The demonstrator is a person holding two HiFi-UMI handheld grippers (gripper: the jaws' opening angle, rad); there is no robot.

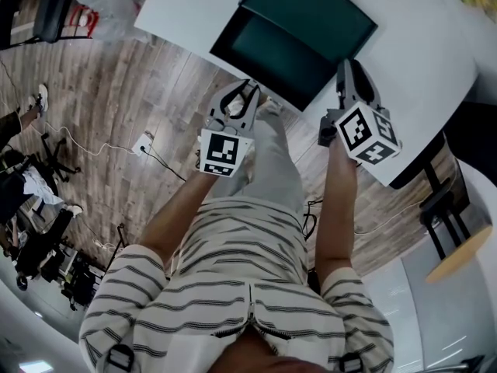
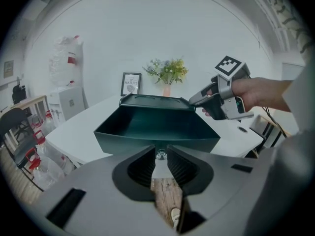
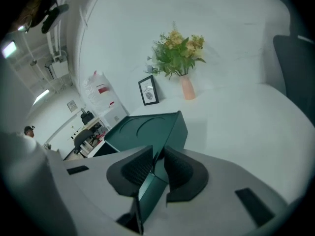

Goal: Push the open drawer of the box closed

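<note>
A dark green box (image 1: 314, 10) stands on the white table (image 1: 423, 61), and its drawer (image 1: 268, 57) is pulled out towards me over the table's edge. My left gripper (image 1: 247, 86) sits at the middle of the drawer front (image 2: 157, 142). Its tips (image 2: 160, 154) are closed on a small shiny knob there. My right gripper (image 1: 349, 63) is at the drawer's right side. In the right gripper view the drawer's thin side wall (image 3: 150, 193) runs between its jaws (image 3: 158, 157) with a gap on the right, so they stand open. The box's top (image 3: 147, 127) lies just beyond.
A vase of flowers (image 3: 186, 85) and a framed picture (image 3: 148, 91) stand at the table's far side. A black chair back (image 3: 298, 68) is at the right. Under the drawer are wood floor, a power strip with a cable (image 1: 143, 143) and my legs (image 1: 272, 169).
</note>
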